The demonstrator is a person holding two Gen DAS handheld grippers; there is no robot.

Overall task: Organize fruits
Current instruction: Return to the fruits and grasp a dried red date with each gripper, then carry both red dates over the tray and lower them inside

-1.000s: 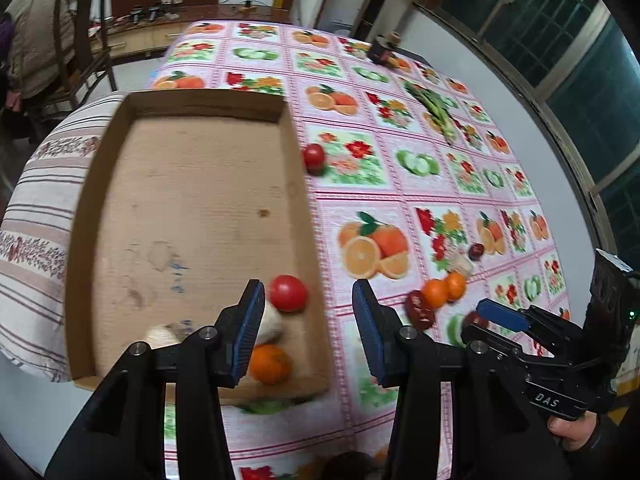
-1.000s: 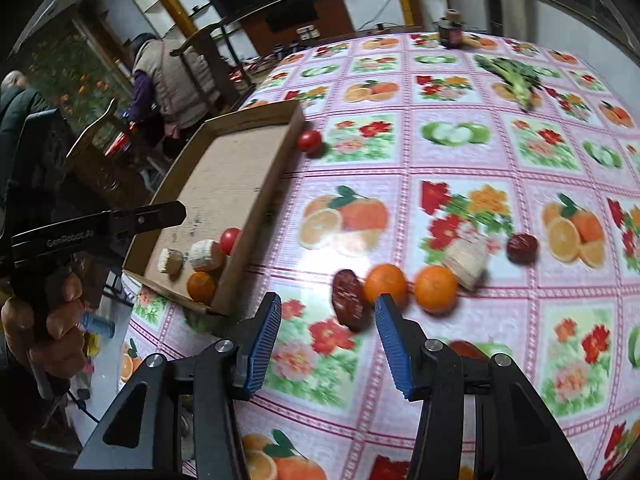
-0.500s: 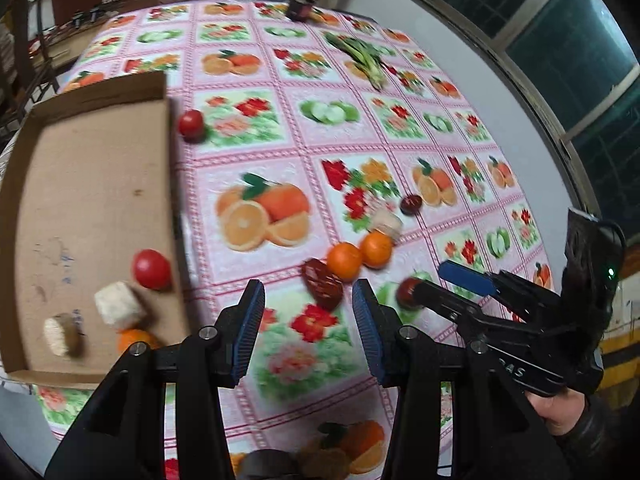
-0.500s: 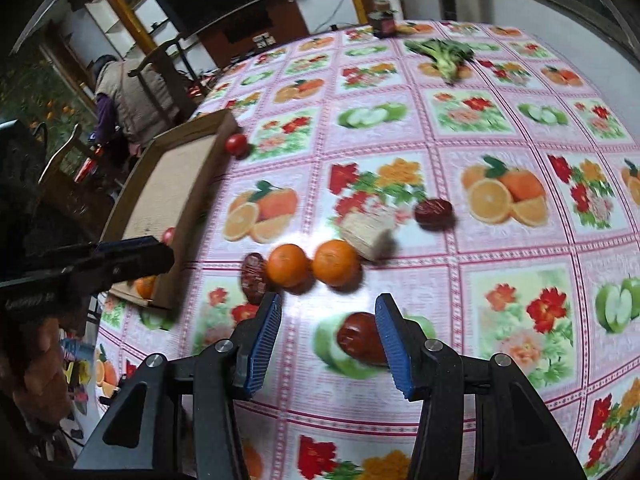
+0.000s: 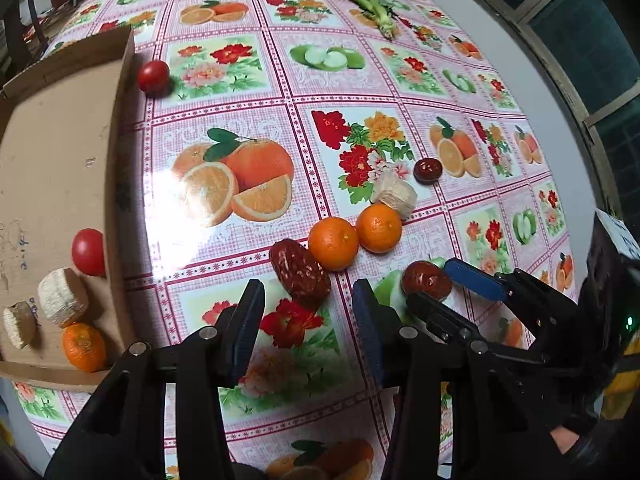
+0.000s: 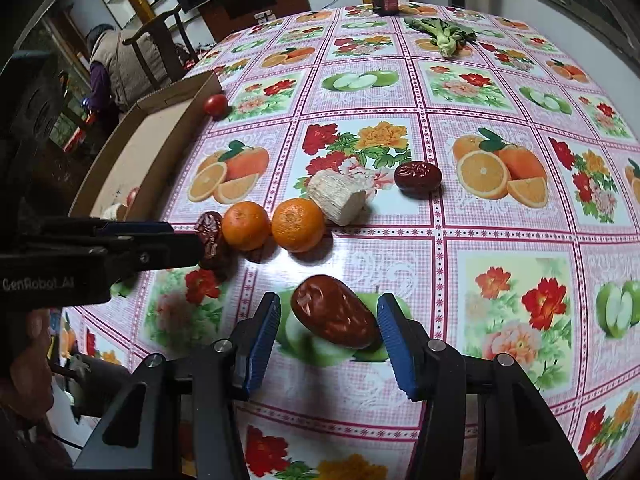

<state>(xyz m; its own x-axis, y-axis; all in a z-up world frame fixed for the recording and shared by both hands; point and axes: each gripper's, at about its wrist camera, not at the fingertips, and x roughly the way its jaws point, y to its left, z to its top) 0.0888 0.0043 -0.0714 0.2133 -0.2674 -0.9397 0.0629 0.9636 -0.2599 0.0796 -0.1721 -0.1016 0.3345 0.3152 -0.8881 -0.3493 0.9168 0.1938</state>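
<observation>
- Pink checked oilcloth w/ printed fruit and flower panels is spread over the table; a dark cabinet and a wooden chair are seen behind it in the right wrist view.
- Shallow brown cardboard tray is set at the table's left edge; a red tomato, two pale corn-cob chunks and a small orange mandarin are held in its near corner.
- Second red tomato is left on the cloth, just beside the tray's far outer wall.
- Two orange mandarins are lined up touching each other, w/ a wrinkled dark-red date at their left and a pale corn-cob chunk at their right.
- Small round dark-red date is placed near that chunk, apart from it.
- Left gripper is held w/ jaws apart, just short of the wrinkled date; nothing is gripped.
- Right gripper is held w/ jaws apart around a glossy dark-red date lying on the cloth; contact w/ the pads can't be confirmed.
- Green leafy vegetable and a small dark jar are seen at the far end.
</observation>
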